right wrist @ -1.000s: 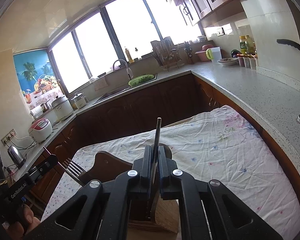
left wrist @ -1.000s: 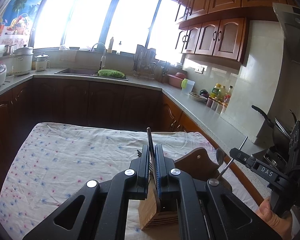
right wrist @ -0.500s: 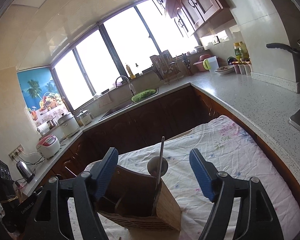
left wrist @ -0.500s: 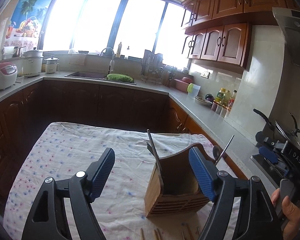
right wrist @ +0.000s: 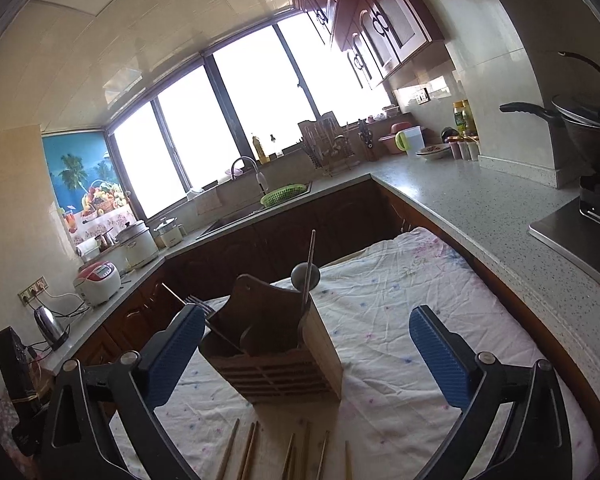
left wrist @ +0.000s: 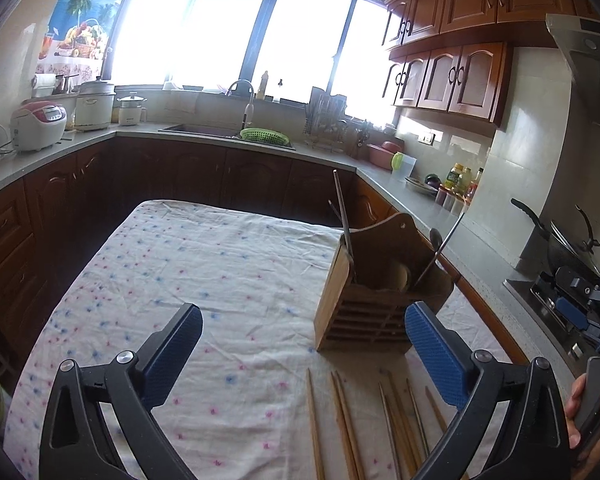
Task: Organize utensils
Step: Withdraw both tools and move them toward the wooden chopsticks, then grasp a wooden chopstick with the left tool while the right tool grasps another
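Note:
A wooden utensil holder (left wrist: 364,312) stands on the flowered tablecloth (left wrist: 220,272); it also shows in the right wrist view (right wrist: 276,360). A fork (right wrist: 198,303) leans in its left side, a spoon (right wrist: 305,275) in its right side. Several wooden chopsticks (left wrist: 342,420) lie loose on the cloth in front of the holder, also in the right wrist view (right wrist: 252,448). My left gripper (left wrist: 302,344) is open and empty, back from the holder. My right gripper (right wrist: 306,344) is open and empty, held above the near side of the holder.
A kitchen counter (right wrist: 480,200) with a stove (left wrist: 556,304), pan and bottles runs along the right. A sink (left wrist: 220,130) and rice cookers (left wrist: 40,124) stand at the back. The other gripper (left wrist: 580,308) shows at the far right of the left view.
Both grippers were shut on utensil handles over the holder a second ago. They opened, left the fork and spoon in the holder, and drew back, bringing the chopsticks into view.

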The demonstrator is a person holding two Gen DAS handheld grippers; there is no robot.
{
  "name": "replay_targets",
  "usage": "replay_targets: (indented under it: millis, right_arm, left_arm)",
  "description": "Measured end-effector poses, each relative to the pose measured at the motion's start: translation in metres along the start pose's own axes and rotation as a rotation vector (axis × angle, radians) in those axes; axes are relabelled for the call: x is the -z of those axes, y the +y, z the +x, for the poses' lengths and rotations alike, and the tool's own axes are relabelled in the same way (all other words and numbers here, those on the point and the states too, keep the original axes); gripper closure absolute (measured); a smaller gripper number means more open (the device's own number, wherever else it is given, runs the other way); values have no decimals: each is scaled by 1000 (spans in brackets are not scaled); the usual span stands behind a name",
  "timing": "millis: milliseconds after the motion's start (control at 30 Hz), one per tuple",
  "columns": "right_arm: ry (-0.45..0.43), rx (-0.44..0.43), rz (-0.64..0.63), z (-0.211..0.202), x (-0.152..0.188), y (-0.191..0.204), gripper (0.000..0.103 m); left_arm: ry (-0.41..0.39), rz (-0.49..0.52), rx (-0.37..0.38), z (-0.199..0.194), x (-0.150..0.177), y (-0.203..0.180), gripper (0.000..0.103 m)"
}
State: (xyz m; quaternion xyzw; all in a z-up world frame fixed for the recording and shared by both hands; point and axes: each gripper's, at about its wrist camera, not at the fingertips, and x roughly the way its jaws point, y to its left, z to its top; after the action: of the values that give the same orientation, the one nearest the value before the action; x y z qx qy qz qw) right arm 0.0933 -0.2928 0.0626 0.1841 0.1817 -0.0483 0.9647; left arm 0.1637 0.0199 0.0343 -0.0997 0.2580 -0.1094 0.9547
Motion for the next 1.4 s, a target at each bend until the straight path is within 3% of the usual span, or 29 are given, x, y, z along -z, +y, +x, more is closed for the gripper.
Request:
replay_targets:
  millis: [367, 667, 767, 833, 967, 1167, 1233, 1400]
  right_arm:
    - [64, 4, -78, -37, 58, 7, 0]
    - [166, 30, -90, -25, 88, 8, 4]
    - [202, 21, -93, -16, 92, 9, 13]
    - [227, 23, -99, -10, 95, 11, 25]
    - [270, 27, -110, 1, 98, 14, 41]
    - [346, 4, -109, 28, 102, 17, 58]
    - [377, -1, -107, 40, 102, 18, 67]
    - [444, -10, -105, 72, 105, 20, 77]
  left_arm:
    - [54, 12, -30, -27, 35, 6, 1]
    - [128, 31, -34, -21, 38, 3, 1]
    - [153, 39, -37, -13, 38, 1, 2]
    - [170, 44, -44, -8, 36, 0, 4]
    - [234, 34, -18, 7, 34, -1, 23]
    - [316, 23, 5, 35, 25, -1, 44]
    - [344, 26, 13, 47, 21, -1, 46]
    - [405, 38, 28, 76, 16, -5, 59]
